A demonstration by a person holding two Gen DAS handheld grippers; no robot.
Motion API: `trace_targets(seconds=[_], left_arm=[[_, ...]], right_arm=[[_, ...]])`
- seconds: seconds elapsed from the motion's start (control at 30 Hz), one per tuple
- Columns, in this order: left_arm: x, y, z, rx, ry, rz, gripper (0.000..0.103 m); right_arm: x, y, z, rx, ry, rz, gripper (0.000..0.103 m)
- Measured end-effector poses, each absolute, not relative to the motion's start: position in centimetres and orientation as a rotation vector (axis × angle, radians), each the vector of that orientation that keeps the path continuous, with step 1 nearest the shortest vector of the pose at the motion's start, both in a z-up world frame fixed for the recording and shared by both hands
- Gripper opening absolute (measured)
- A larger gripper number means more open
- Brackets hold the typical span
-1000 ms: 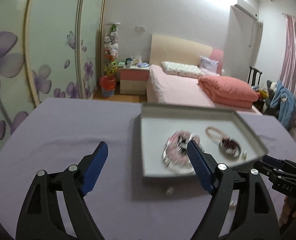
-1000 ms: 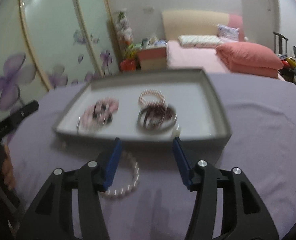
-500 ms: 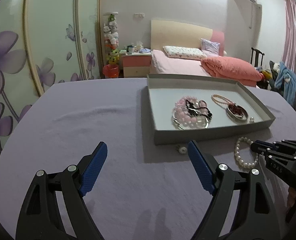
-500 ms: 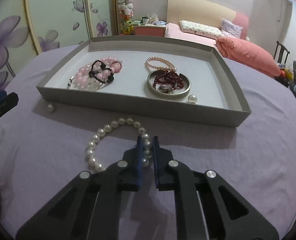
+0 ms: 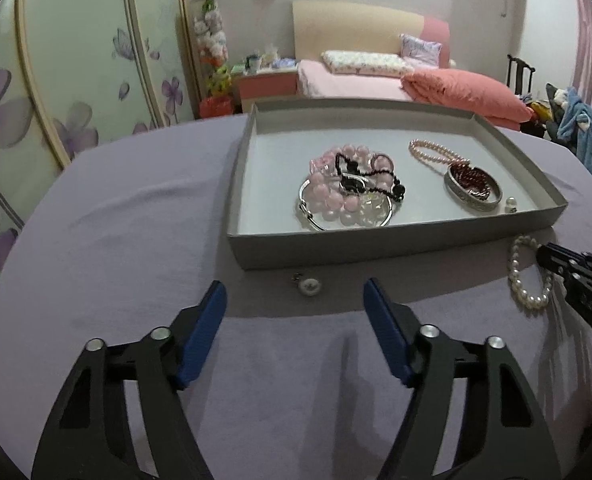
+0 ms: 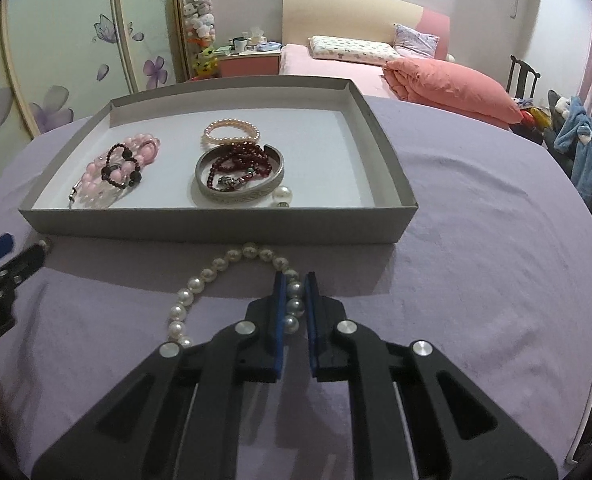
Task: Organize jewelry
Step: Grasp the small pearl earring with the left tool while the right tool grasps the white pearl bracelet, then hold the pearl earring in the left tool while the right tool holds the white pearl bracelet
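Clamped on the white pearl bracelet (image 6: 232,280), blue pads (image 6: 279,312) of the right gripper (image 6: 295,312) pinching a few beads at its right side; rest of the strand lying on the purple cloth (image 6: 476,280), just in front of the grey tray (image 6: 224,224). Half a second back, same pinch, now seen closer. Left gripper (image 5: 295,332) apart, gripping nothing, jaws just been closing, now poised over a small pearl earring (image 5: 310,285) near the tray wall; nearer the tray than before. Only from the left: that earring in full. Only from the right: pads against the beads.
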State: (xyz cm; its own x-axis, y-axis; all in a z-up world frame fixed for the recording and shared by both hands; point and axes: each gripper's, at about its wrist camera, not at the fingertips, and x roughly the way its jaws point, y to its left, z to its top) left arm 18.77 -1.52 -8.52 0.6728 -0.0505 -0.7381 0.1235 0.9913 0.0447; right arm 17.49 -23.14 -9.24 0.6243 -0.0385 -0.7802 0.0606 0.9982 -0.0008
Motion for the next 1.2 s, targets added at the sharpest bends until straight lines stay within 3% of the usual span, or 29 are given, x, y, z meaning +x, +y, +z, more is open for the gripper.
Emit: trace_targets(seconds=[0.1, 0.33, 0.47, 1.2], left_arm=[[19.3, -2.0, -8.8, 0.099, 0.846, -0.088, 0.059], [20.1, -2.6, -9.1, 0.109, 0.879, -0.069, 0.035], [19.9, -2.6, -9.1, 0.105, 0.878, -0.090, 0.014], [16.6, -2.1, -9.1, 0.106, 0.881, -0.174, 0.015]], right_arm=[[17.4, -23.1, -9.2, 0.037, 0.894, -0.047, 0.011], [17.5, -23.1, -9.3, 0.041, 0.894, -0.035, 0.011], [17.6, -23.0, -9.3, 0.033, 0.894, -0.027, 0.011], [16.6, -22.1, -9.3, 0.004, 0.895, 0.032, 0.011]])
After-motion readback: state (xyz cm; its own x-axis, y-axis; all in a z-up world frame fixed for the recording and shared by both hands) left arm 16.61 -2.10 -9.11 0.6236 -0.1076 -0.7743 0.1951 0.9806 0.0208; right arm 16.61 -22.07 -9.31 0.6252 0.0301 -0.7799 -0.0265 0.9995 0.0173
